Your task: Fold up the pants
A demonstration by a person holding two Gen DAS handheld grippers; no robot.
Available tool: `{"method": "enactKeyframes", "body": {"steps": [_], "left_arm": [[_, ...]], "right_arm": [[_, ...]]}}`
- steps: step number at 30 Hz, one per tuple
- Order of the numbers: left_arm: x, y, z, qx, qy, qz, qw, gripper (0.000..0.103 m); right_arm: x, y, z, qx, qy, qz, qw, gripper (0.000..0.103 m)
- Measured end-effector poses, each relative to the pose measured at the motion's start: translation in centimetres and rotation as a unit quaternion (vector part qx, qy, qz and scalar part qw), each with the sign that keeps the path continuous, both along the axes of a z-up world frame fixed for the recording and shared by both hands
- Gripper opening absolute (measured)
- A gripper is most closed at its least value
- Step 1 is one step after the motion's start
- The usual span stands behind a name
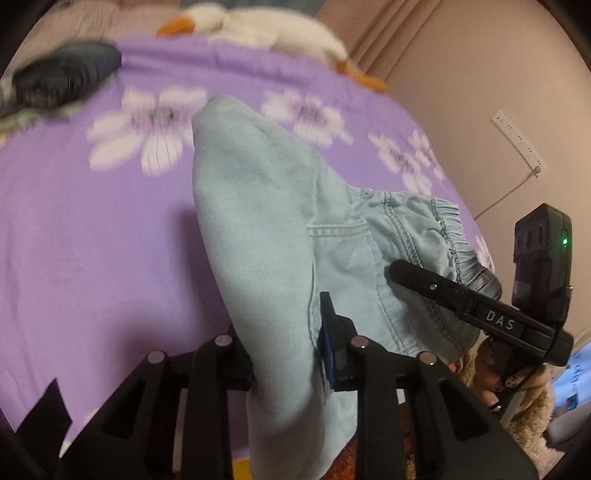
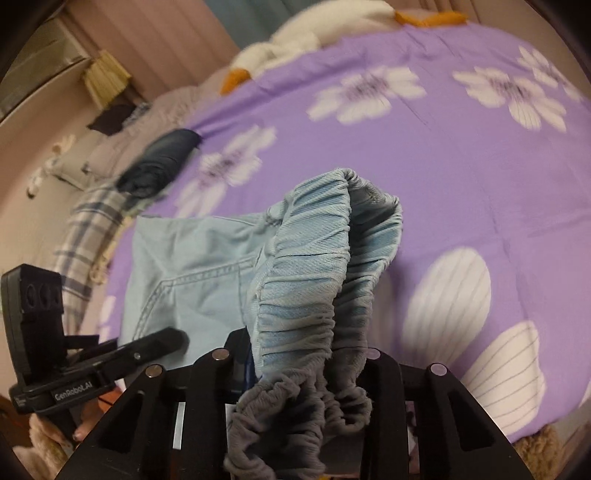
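A purple bedspread (image 1: 92,240) printed with white flowers fills most of both views. On it, in the middle and lower part of each frame, lie the light blue pants (image 1: 258,229), partly lifted off the cover: in the left wrist view a folded leg runs from the centre down to the bottom edge, with the pocket and gathered waistband to the right. A white plush goose (image 1: 266,29) with orange beak and feet lies along the top of the frame, and a dark folded garment (image 1: 66,77) sits in the upper left. The left gripper (image 1: 288,354) is clamped on the leg fabric at lower centre. The right gripper (image 2: 295,373), seen in its own view at lower centre, is closed on the bunched elastic waistband (image 2: 317,266), which arches up above it.
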State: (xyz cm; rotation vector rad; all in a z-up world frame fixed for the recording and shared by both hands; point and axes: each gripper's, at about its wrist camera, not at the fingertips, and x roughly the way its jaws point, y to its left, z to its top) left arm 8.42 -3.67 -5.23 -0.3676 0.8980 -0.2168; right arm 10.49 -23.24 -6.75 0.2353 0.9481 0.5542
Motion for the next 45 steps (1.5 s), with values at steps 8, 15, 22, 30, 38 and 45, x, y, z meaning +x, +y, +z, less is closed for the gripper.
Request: {"method": "enactKeyframes", "body": {"steps": [8,15,22,30,38,45], "left_arm": [[4.2,3.3,2.0,0.023,-0.043,0.035,0.9982,0.027],[9.4,5.7,-3.6,0.034,0.018,0.05,0.998,0.027],[11.0,6.4,-7.7,0.022,0.062,0.07,0.9954,0.041],[9.3,6.1,-5.9,0.023,0.062,0.094,0.9934,0.072],[3.5,6.0,1.9,0.022,-0.048,0.128,0.9904,0.102],[-0.4,5.2,4.2,0.043,-0.069,0.128,0.9884,0.102]], "right_arm": [[3.4,3.0,5.4,-0.008,-0.069,0.01,0.998,0.035],[8.1,6.0,1.4,-0.035,-0.029,-0.004,0.999,0.035],[10.5,6.4,-4.3,-0.068,0.029,-0.011,0.997,0.04],[10.3,5.0,-4.3,-0.056,0.043,-0.026,0.997,0.054],[7.1,3.3,1.5,-0.072,-0.023,-0.067,0.995,0.075],[1.7,1.7,6.1,-0.054,-0.116,-0.094,0.987,0.089]]}}
